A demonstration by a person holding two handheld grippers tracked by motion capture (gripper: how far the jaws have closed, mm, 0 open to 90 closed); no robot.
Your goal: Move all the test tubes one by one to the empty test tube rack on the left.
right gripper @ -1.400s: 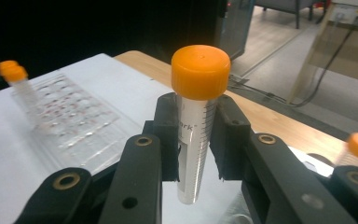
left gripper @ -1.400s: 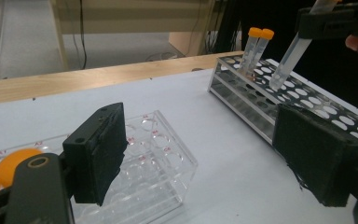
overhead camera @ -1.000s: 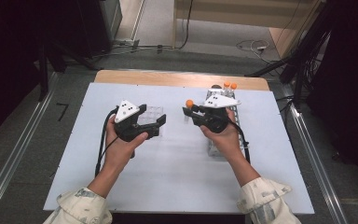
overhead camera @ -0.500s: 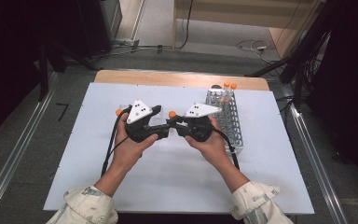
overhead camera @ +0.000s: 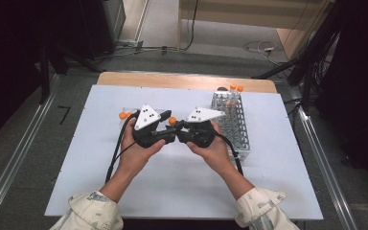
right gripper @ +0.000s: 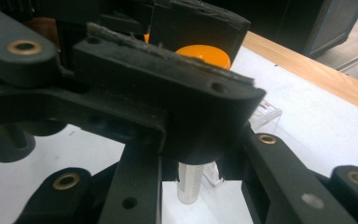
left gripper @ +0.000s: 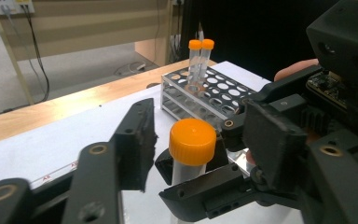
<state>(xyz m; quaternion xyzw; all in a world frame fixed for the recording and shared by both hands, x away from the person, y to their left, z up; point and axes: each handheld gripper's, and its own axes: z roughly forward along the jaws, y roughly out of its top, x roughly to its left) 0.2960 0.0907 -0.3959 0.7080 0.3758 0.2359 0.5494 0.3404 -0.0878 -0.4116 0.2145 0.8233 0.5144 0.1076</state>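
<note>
On the left, the left gripper points right across the white table. Its jaws are partly open and have just been closing. The tube stands between their rough black pads, with a gap visible on either side of its cap. The coming move turns on that gap: the tube's long axis is upright and crosses the level jaws at right angles, so the pads look set to meet the cap or the wall just under it. The tube is a slim, clear plastic cylinder with a smooth, round orange screw cap, held above the table's middle. Just right of it, the right gripper points left and clamps the tube's body below the cap, so both hands are equally near. Farther right, a perforated metal rack holds two more capped tubes at its far end.
</note>
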